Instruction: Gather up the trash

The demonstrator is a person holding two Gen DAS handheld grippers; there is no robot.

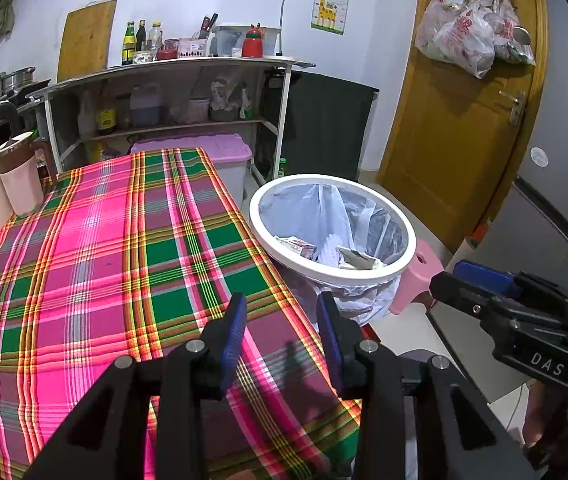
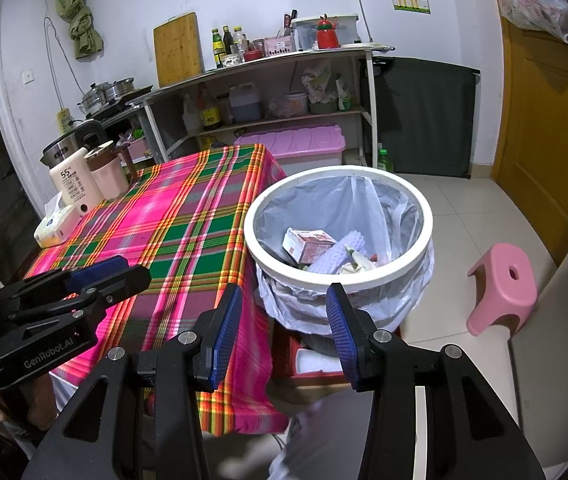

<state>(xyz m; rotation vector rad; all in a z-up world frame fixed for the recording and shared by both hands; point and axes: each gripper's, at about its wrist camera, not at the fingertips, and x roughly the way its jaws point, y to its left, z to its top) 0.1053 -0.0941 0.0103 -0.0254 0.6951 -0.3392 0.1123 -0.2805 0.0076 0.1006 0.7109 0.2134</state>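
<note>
1. Left gripper point(image 1: 282, 312) is hovering over the near right corner of the cloth point(image 1: 124, 240); its fingers are standing apart with nothing between them.
2. Right gripper point(image 2: 284, 304) is hanging just near of the bin point(image 2: 423, 248); its fingers are standing wider apart, also empty.
3. Trash is sitting inside the bin, which is standing just right of the table edge: a small carton point(image 2: 307, 245), a ribbed lilac foam piece point(image 2: 333, 258) and crumpled wrappers point(image 2: 357, 262), all lying loose on one another.
4. No loose trash is showing on the cloth in either view; judgement: collection is looking nearly or fully done.
5. Handling, judged: the carton is looking light and crushable, best pinched across an edge. The foam is looking soft and springy, so a firm pinch mid-length would suit. The wrappers are looking thin and slippery, best taken at a bunched fold.
6. Liner point(image 2: 323, 304) is hanging over the rim and down the outside; thin film, likely tearing easily. If it is to be lifted out, gather the overhang at two opposite sides.
7. Bin weight: cannot tell; contents are looking light.
</note>
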